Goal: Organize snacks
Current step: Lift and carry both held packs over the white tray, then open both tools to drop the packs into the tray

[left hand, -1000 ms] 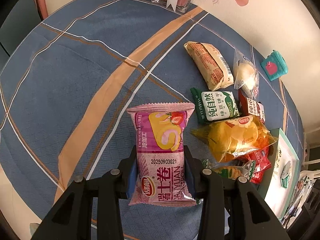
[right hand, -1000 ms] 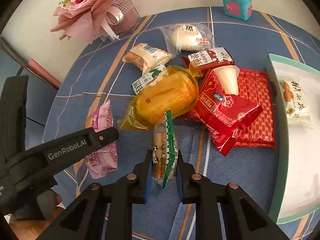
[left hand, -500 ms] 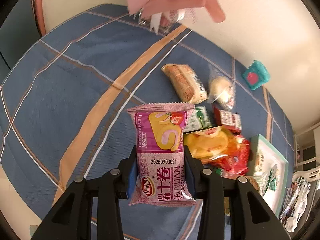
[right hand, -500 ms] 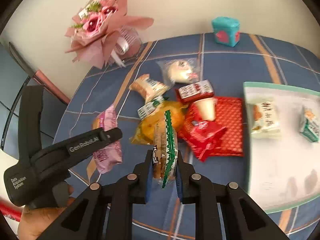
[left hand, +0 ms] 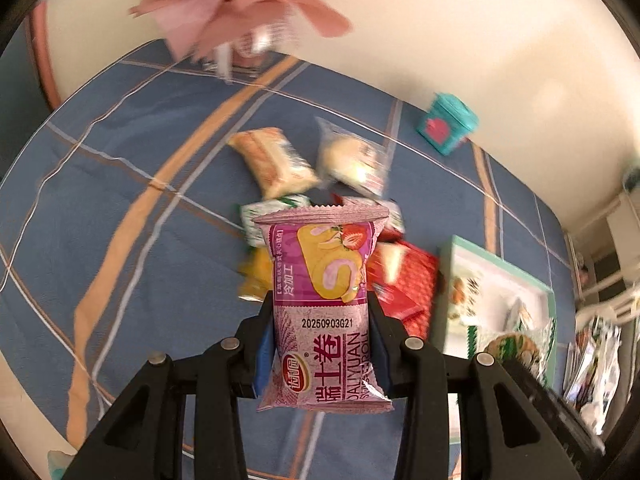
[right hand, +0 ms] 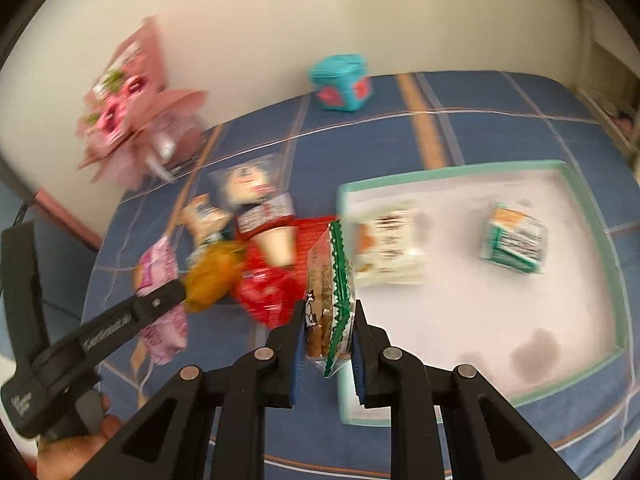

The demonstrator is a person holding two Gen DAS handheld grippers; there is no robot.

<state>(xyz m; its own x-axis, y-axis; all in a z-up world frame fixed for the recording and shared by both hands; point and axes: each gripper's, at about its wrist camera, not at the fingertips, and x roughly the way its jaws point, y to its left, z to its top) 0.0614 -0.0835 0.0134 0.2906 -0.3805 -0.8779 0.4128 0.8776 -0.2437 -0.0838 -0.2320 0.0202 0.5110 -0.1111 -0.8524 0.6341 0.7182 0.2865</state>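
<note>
My left gripper (left hand: 320,332) is shut on a pink swiss-roll packet (left hand: 322,296), held up above the pile of snacks (left hand: 320,184) on the blue plaid cloth. In the right wrist view that left gripper (right hand: 160,300) shows at the left with the pink packet (right hand: 160,280) in it. My right gripper (right hand: 326,336) is shut on a green-edged biscuit packet (right hand: 330,280), held edge-on over the near left rim of the teal tray (right hand: 440,174). Two packets (right hand: 388,248) (right hand: 514,244) lie in the tray.
A pink bouquet (right hand: 132,120) stands at the back left by the wall. A teal box (right hand: 340,82) sits at the back of the table. Red (right hand: 272,292) and yellow (right hand: 212,276) bags lie left of the tray. A hand (right hand: 76,448) holds the left gripper.
Both grippers have risen with their packets and swung right toward the tray. The tray now fills more of the right wrist view; the snack pile has slid left and back.
</note>
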